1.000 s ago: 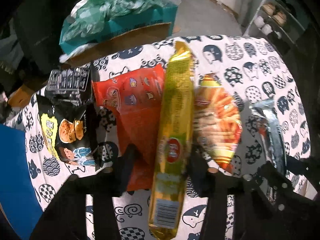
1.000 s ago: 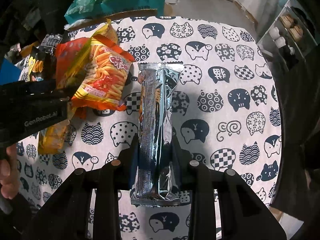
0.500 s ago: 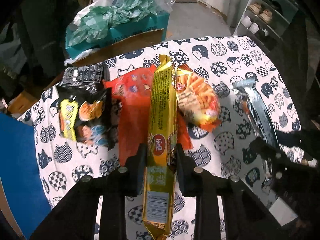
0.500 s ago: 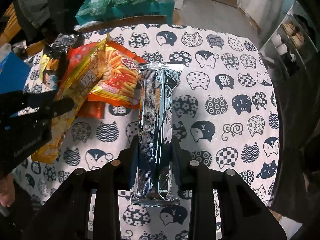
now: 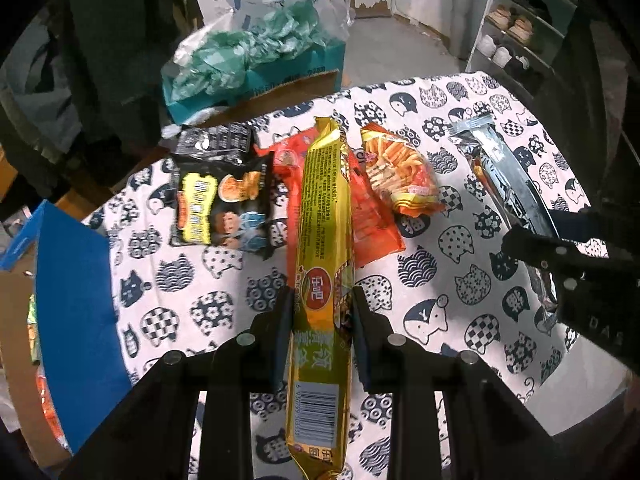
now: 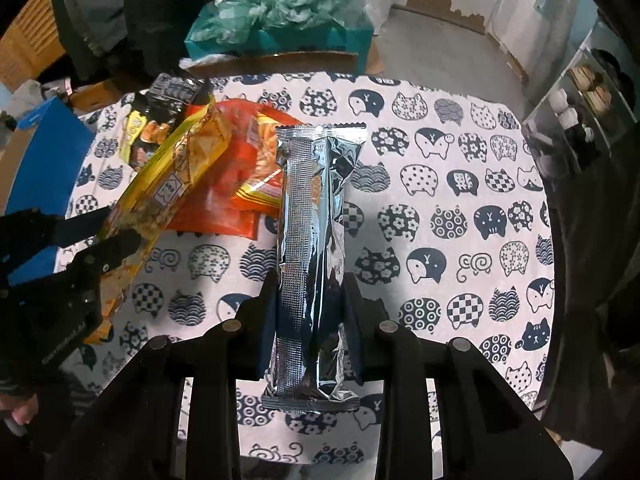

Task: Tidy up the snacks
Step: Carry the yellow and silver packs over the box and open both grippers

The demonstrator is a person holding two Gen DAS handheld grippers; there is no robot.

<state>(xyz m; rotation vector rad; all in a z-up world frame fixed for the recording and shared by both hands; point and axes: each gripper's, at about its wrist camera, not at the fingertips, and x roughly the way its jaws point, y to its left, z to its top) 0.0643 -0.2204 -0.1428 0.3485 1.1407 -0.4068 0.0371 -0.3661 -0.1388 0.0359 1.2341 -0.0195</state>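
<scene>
My left gripper is shut on a long gold snack pack and holds it above the cat-print tablecloth. My right gripper is shut on a long silver snack pack, also lifted; both show in each other's view, the silver pack and the gold pack. On the cloth lie a black noodle packet, a flat orange-red packet and a bag of orange sticks.
A blue box stands at the table's left edge. A teal carton with crumpled green plastic sits behind the table. A shoe rack is at the far right. The cloth's right half carries nothing.
Both grippers have risen and pulled back with their packs. The left gripper closed on the gold pack and lifted it off the pile. The snacks on the cloth stayed put.
</scene>
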